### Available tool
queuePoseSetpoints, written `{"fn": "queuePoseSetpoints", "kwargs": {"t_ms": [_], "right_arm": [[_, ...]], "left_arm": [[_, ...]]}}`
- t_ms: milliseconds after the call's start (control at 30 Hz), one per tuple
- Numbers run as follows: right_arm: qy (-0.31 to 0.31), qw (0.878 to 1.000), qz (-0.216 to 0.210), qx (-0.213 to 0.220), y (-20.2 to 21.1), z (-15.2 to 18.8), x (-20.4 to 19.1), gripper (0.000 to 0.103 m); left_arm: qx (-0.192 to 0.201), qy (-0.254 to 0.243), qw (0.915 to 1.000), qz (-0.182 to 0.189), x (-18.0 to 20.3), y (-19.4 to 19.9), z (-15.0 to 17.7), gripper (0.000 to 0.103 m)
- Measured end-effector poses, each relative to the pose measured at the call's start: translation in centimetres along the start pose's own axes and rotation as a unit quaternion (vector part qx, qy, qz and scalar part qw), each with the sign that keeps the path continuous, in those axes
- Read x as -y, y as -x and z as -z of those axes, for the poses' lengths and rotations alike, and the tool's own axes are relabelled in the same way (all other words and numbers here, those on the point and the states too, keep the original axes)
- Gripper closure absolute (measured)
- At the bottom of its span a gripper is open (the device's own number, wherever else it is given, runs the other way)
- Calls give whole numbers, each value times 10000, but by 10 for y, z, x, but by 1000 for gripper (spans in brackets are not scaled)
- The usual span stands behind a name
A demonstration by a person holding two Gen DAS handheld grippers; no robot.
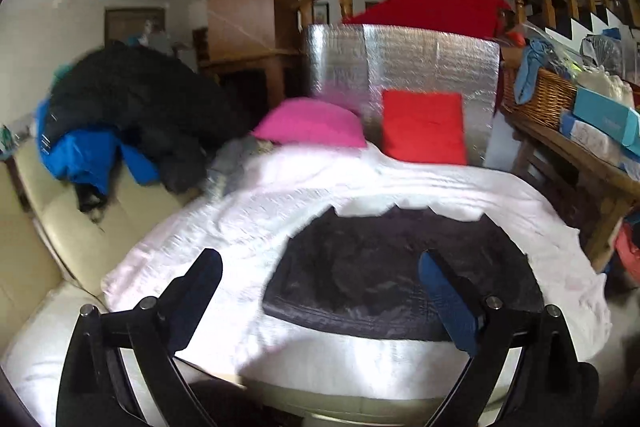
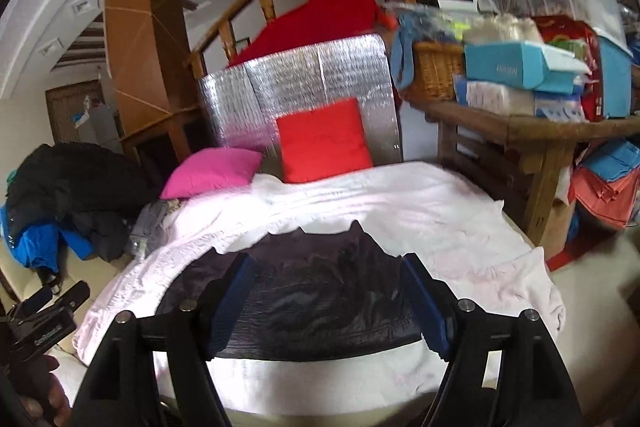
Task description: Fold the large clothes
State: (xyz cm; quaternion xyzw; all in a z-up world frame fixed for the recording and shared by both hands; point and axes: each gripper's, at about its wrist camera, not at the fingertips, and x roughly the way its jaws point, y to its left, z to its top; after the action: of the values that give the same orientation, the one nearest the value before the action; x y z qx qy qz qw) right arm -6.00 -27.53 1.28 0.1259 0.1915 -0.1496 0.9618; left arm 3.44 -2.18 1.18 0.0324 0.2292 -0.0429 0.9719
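A dark shiny garment [image 1: 384,275] lies folded flat in a rough rectangle on a white blanket [image 1: 248,215]. It also shows in the right wrist view [image 2: 320,303]. My left gripper [image 1: 320,287] is open and empty, hovering above the garment's near left part. My right gripper [image 2: 326,291] is open and empty above the garment's near edge. The left gripper [image 2: 44,311] shows at the lower left of the right wrist view, held by a hand.
A pile of dark and blue clothes [image 1: 120,123] lies on the cream sofa [image 1: 52,227] at left. A pink cushion [image 1: 312,125] and a red cushion [image 1: 424,127] lean on a silver panel [image 1: 400,63]. A wooden table [image 2: 532,131] with a basket and boxes stands right.
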Motion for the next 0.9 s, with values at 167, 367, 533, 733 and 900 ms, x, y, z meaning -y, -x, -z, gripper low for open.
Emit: {"fn": "queuePoseSetpoints", "kwargs": {"t_ms": [167,367,533,733,900], "right_arm": [[149,9998,84,71,16,5,-23,24],[146,9999,23,54,20,7,-37,24],[156,9999,8,14,19,8,-44,24],[306,9995,19,22,21,11,-61,24],[403,9991,97,44,22,14,-71,24]], "left_arm": [[274,-114,9995,-76,3,27,-7,0],[623,-203,9974,-290,0,46,-10,0],[592,-85,9976,-356,-9,49,-12,0],[572,-46,9978,-316,-14,54,-11,0],[613,-72,9976,-302,-16,58,-10,0]]}}
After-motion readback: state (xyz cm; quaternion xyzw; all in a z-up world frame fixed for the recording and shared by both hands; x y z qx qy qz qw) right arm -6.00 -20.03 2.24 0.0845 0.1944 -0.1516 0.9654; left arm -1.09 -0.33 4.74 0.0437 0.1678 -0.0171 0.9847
